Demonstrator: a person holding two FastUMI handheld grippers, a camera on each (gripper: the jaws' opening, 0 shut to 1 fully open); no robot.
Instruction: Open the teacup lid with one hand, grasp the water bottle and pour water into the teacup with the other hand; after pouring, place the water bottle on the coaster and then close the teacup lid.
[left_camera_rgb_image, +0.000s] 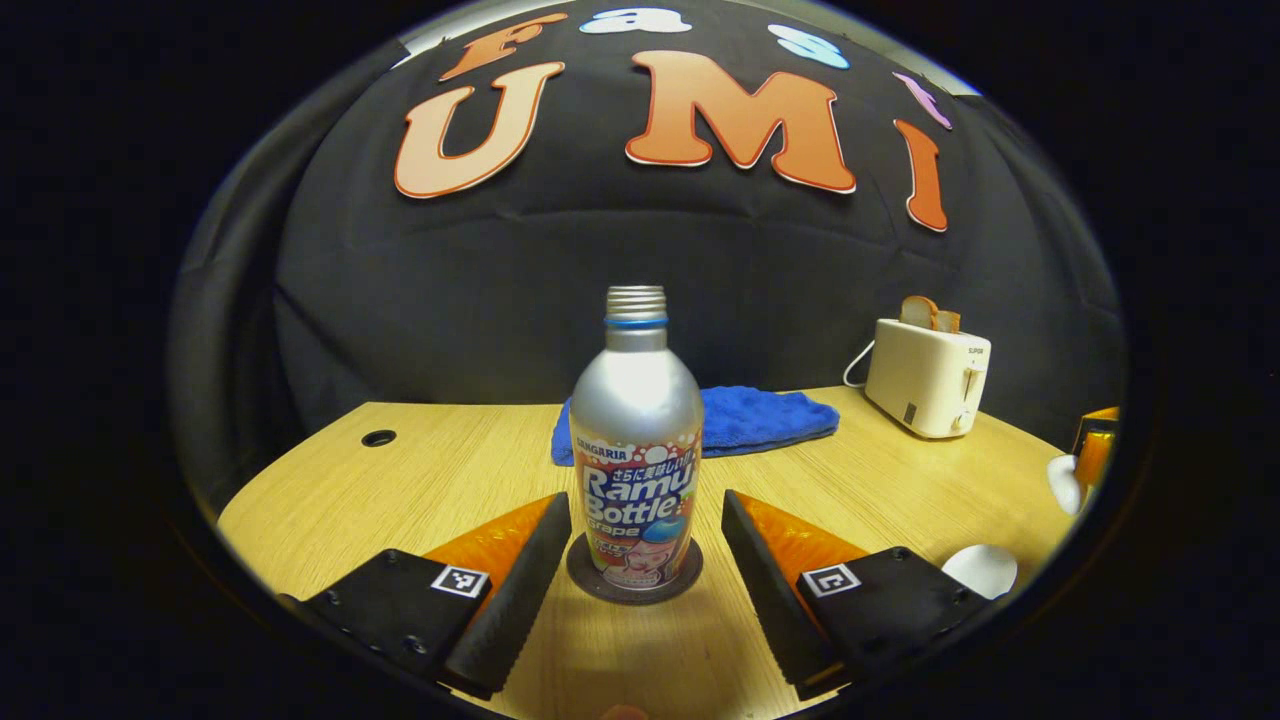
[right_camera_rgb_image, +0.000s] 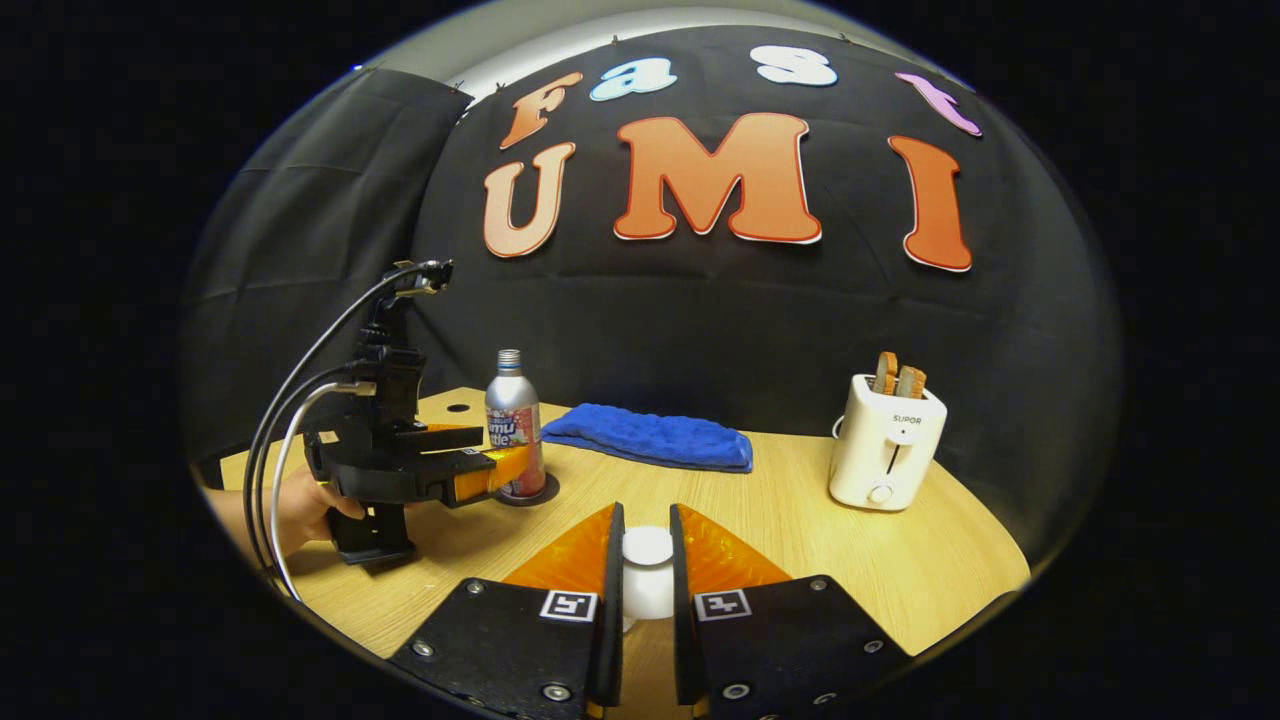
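- Two task things matter to me right now: the bottle (left_camera_rgb_image: 636, 450) at the centre of the left gripper view, standing upright on the dark coaster (left_camera_rgb_image: 634, 582), and the white lid (right_camera_rgb_image: 647, 546) low in the middle of the right gripper view.
- My guess is that pouring is done and only closing the teacup is left; I cannot make out the cup (right_camera_rgb_image: 648, 592) itself beyond a white shape under the lid.
- Risk one, as I judge it: the left gripper (left_camera_rgb_image: 636, 560) has its fingers on both sides of the bottle, so pulling it back crookedly could clip the bottle and tip it off the coaster.
- Risk two: if I let go of the lid off-centre it may sit tilted on the cup or slide off.
- Left gripper: spread wide, with a clear gap on each side of the bottle, holding nothing.
- Right gripper (right_camera_rgb_image: 647, 560): nearly closed, its fingers pressing the lid from both sides.
- Farther out, a blue cloth (left_camera_rgb_image: 745, 420) lies behind the bottle, and a white toaster (right_camera_rgb_image: 885, 445) stands at the right of the wooden table (right_camera_rgb_image: 800, 520).
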